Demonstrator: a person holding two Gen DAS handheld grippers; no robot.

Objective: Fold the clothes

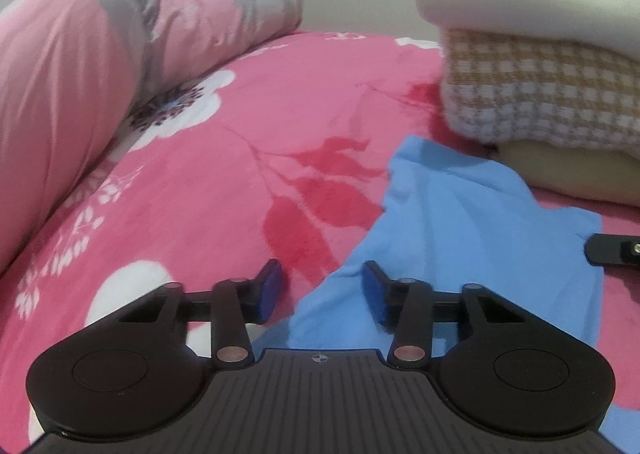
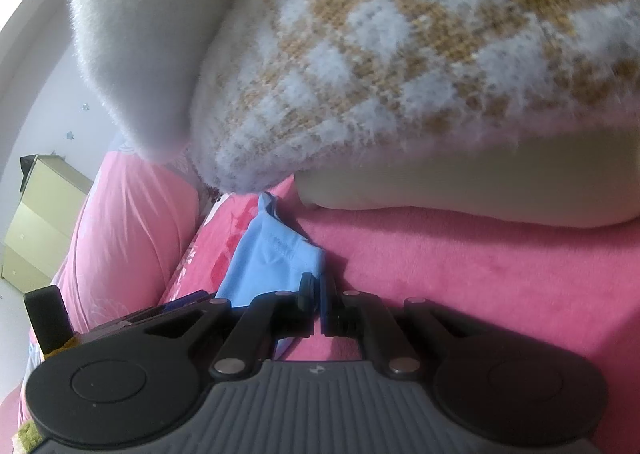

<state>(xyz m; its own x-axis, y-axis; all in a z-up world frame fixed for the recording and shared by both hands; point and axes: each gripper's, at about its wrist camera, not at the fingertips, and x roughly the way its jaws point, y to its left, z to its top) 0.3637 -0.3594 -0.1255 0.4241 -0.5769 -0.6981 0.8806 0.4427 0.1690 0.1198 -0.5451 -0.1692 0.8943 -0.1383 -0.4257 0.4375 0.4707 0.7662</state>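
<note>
While the right gripper [image 2: 320, 294] stays out of the fancy stuff, its jaws are pressed together, pinching a hemmed corner of the light blue soft cloth garment [image 1: 452, 221], which lies flat on the pink floral fleece bedspread [image 1: 240, 157] beside a stack of folded fuzzy sweaters [image 1: 532, 65]. Left gripper [image 1: 320, 290] sits half spread over the opposite edge, pads not touching fabric yet. Looks like the grab-both-corners step; next it needs to close on that edge, then lift and fold over.
</note>
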